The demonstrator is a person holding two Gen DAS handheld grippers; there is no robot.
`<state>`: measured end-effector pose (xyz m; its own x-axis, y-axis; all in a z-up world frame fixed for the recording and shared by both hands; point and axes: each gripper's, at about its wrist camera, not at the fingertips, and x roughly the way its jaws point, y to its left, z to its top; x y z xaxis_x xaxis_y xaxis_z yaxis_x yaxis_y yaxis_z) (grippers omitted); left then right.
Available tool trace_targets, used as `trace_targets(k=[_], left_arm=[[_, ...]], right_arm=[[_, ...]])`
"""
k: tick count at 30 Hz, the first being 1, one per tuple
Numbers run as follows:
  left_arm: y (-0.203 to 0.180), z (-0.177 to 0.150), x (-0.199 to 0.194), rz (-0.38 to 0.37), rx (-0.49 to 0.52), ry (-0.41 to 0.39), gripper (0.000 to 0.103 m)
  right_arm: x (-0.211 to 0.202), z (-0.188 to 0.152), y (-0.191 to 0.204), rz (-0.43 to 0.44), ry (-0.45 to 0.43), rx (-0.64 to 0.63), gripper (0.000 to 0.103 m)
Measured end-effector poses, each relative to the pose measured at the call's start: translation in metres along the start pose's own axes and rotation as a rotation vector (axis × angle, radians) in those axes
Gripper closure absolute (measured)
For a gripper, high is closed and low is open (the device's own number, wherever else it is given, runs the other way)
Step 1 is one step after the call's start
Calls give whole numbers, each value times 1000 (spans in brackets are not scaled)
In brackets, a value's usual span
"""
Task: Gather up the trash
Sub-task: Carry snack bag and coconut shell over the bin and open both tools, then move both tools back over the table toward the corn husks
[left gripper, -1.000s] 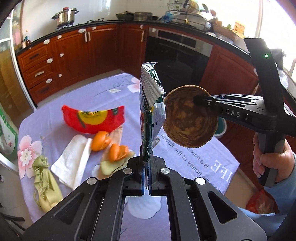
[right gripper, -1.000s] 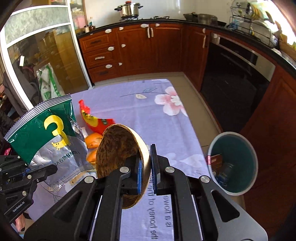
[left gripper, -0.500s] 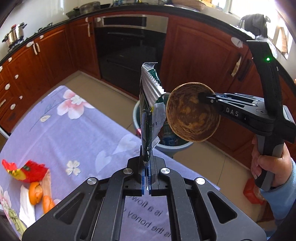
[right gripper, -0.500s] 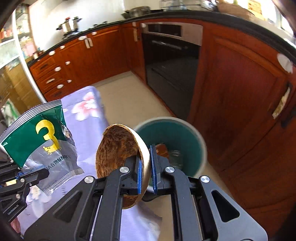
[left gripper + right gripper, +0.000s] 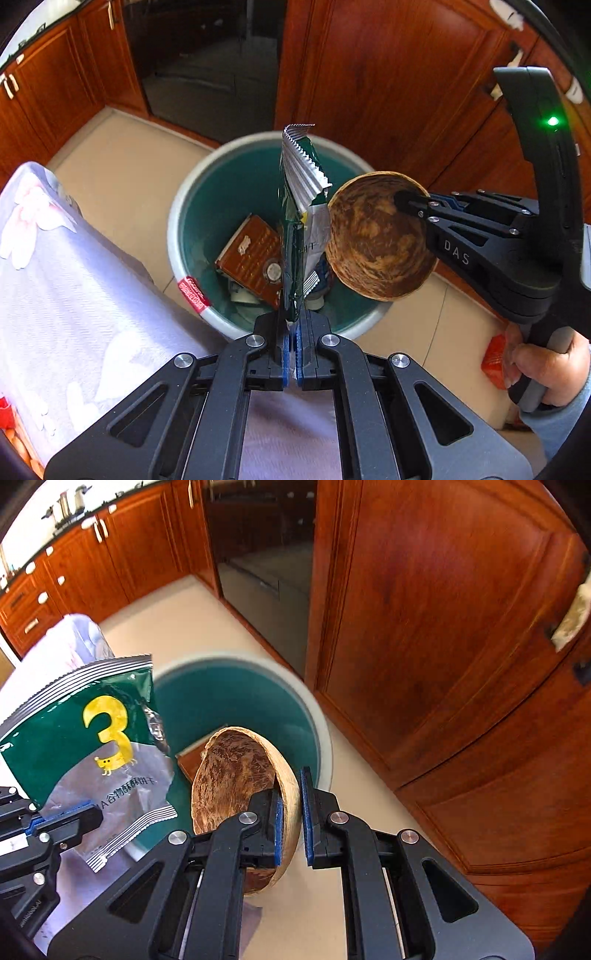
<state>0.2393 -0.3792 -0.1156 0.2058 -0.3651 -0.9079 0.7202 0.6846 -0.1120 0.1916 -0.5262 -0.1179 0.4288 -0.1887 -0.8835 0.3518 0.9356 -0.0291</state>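
Dangling over the bin [image 5: 192, 206]: left gripper [image 5: 291, 332]-pinched green-silver wrapper [image 5: 299, 221], right gripper [image 5: 291, 808]-clamped brown coconut shell [image 5: 236, 775].

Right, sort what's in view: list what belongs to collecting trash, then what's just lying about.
Job in hand:
- green snack wrapper, in left tool
- coconut shell half, in right tool
- bin
- brown packet inside it

Lying about:
- tablecloth
- cabinets
- oven

Green-and-silver wrapper [image 5: 92, 746] with yellow 3, mottled brown shell [image 5: 376, 236], teal bin [image 5: 221, 192].
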Motion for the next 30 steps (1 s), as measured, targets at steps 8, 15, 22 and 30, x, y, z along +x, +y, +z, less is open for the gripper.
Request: trace_targets(k=[8,15,22,30], left_arm=[[4,0,22,-4,-24,31,92],[10,1,15,22,-36,12,46],[15,-6,-10,26,-71,-18,32],[9,-31,-58,49,-71,-83,19]], right_arm=[[34,6,11,0,64,-28,93],[33,10,22,18,58,-36,50],[9,8,26,22,57,-28,10],[-39,-4,41,21,8,-82,10]])
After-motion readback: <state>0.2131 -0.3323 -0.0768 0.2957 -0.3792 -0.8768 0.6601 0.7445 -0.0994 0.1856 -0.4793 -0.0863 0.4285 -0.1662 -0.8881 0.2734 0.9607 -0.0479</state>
